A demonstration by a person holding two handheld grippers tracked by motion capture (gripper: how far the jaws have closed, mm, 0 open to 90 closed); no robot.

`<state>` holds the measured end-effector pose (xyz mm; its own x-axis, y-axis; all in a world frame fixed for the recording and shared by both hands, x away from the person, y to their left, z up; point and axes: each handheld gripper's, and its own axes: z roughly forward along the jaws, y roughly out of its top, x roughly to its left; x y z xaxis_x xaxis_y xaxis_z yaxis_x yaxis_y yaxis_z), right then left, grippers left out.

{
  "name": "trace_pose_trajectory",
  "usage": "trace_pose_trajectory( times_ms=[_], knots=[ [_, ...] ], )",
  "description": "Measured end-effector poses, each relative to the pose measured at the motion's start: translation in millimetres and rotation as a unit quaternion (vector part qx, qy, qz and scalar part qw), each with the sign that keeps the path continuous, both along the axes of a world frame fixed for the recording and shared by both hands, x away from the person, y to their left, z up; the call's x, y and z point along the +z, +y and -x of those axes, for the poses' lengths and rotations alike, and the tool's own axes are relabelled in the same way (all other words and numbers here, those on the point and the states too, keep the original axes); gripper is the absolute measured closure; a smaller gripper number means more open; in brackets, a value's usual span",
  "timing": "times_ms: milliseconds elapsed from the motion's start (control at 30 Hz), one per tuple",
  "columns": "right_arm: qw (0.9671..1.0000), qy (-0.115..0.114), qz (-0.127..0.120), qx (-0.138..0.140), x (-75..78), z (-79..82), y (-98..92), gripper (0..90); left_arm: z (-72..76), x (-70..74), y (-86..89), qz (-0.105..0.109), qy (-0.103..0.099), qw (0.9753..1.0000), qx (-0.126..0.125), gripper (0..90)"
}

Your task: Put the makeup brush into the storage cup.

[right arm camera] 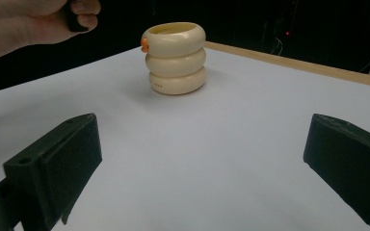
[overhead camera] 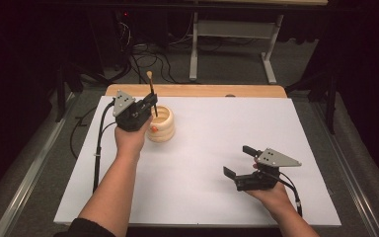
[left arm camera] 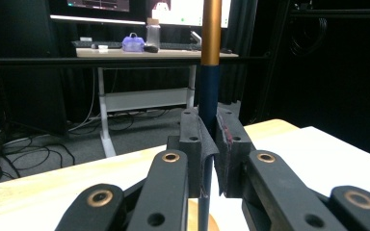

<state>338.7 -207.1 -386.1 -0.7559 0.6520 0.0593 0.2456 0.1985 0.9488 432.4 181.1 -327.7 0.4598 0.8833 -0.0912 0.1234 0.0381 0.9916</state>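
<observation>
We see black left gripper [overhead camera: 150,101] and right gripper [overhead camera: 238,161], grey three-cornered plates [overhead camera: 276,158] with screws, brass pivot rivets [left arm camera: 170,157], black cables [overhead camera: 97,148], dark sleeve [overhead camera: 84,228].

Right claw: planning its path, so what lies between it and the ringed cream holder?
Nothing: in the right gripper view, bare white table surface runs from the right claw to the holder.

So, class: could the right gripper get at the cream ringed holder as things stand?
Probably yes. The right gripper is open and faces the ringed holder across bare white mat. The left gripper, shut on a brush above the holder, crowds its far side.
</observation>
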Motion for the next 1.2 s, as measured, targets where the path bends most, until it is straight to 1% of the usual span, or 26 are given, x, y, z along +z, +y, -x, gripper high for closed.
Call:
trace_pose_trajectory(
  times_ms=[267, 433, 567, 833, 933, 1000, 1200],
  knots=[
    [1.0, 0.004, -0.002, -0.001, -0.5, 0.6, -0.3, 1.3, -7.2, -9.0, -5.0, -0.008, 0.013, 0.9999, 0.002, 83.1],
    [1.0, 0.005, -0.002, 0.001, -0.8, 0.5, -0.2, 1.3, -10.1, -12.9, -4.9, -0.011, 0.019, 0.9997, 0.005, 83.0],
    [1.0, 0.004, 0.0, 0.0, -1.3, 0.2, -0.3, 1.3, -12.0, -18.9, -4.4, -0.014, 0.029, 0.9994, 0.008, 83.0],
    [1.0, 0.006, 0.001, 0.002, -2.4, 0.6, 0.7, 1.3, -12.7, -32.4, 1.2, -0.01, 0.049, 0.9987, 0.014, 82.8],
    [0.9999, 0.01, 0.001, 0.002, -3.1, 0.4, 1.5, 1.3, -12.1, -35.1, 2.0, -0.016, 0.052, 0.9984, 0.014, 82.7],
    [1.0, 0.007, 0.004, 0.005, -3.5, -0.1, 1.6, 1.3, -11.5, -37.3, 1.7, -0.021, 0.055, 0.9982, 0.013, 82.7],
    [0.9999, 0.009, 0.005, 0.005, -3.7, 0.3, 2.1, 1.3, -12.0, -44.8, 1.4, -0.025, 0.065, 0.9974, 0.014, 82.5]
  ],
)
